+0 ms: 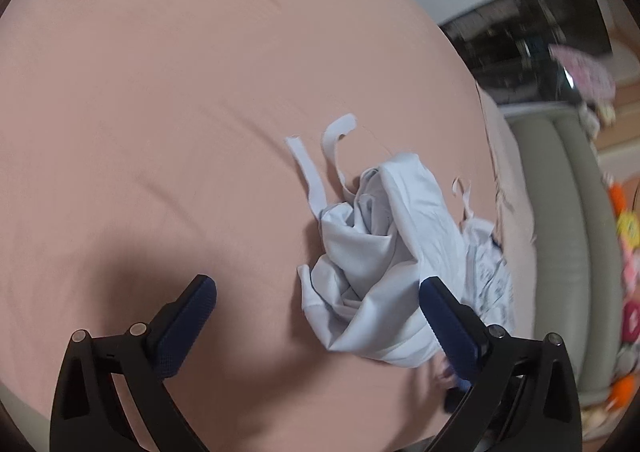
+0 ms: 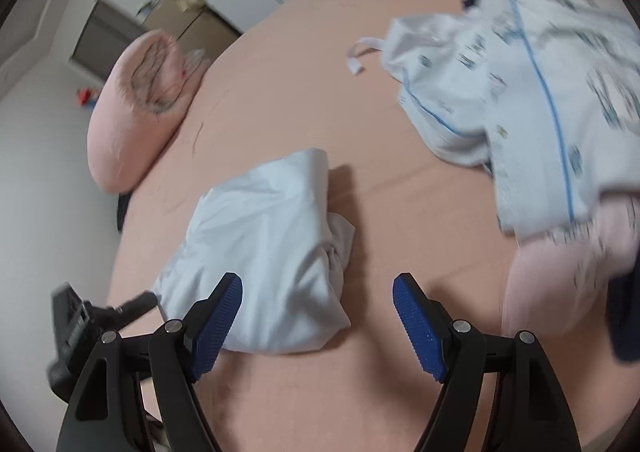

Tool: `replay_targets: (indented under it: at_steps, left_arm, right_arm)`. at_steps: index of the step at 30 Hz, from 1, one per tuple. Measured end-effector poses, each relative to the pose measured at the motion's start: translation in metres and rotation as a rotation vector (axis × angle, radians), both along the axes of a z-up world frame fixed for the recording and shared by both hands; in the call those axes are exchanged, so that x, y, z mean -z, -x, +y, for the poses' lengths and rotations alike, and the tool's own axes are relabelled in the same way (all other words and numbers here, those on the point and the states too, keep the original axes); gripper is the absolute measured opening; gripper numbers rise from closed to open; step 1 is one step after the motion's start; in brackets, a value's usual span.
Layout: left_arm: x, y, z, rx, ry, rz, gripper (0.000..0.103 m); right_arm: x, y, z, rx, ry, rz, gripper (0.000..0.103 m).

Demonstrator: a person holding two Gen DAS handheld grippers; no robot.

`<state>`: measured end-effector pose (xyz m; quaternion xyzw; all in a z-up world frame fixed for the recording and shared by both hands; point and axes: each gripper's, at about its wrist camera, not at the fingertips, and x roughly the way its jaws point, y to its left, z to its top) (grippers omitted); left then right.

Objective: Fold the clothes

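Bedding came first: a wide pink sheet (image 1: 168,99) was spread across the whole bed, and a pink pillow (image 2: 136,111) was seen at its far edge in the right wrist view. On the sheet two lots of clothes were laid out. A patterned white garment with blue piping (image 2: 520,91) was heaped loosely with other pieces toward the right of that view, unfolded. Well apart from it, a plain white garment (image 2: 264,252) was lying bunched in a rough bundle, its straps (image 1: 316,155) trailing out flat on the sheet.

Both tools were held off the cloth. The left gripper (image 1: 318,292) was spread as wide as it goes, with nothing clamped, though the bundle was lying partly in the gap and behind its right finger. The right gripper (image 2: 318,292) was parted widely too and held nothing; the white bundle was just beside its left finger.

By the look of it, one piece had been let go and the step in hand was judged to be the move to the next grasp. The next move would call for a hem or corner to be found, pinched by both tools, and the cloth to be drawn out flat before any fold could be made.
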<state>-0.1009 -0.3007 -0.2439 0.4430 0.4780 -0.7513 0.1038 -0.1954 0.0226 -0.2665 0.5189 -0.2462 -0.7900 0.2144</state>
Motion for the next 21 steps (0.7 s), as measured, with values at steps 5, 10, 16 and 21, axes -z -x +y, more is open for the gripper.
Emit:
replay_targets:
  at_steps: [5,10,16,21]
  left_arm:
    - [0.004,-0.006,0.0,-0.066,-0.118,0.051,0.103]
    - [0.007,-0.008,0.006,-0.092,-0.188,0.073,0.103]
    - [0.022,-0.023,0.01,-0.151,-0.349,0.123,0.103]
    - [0.035,-0.022,0.015,-0.177,-0.446,0.142,0.103]
  right_arm:
    - [0.017,-0.022,0.012,0.122,0.211,-0.109,0.084]
    - [0.037,-0.042,0.014,0.222,0.374,-0.221,0.085]
    - [0.06,-0.063,0.011,0.35,0.536,-0.302,0.085]
    - [0.074,-0.066,0.005,0.439,0.587,-0.332,0.086]
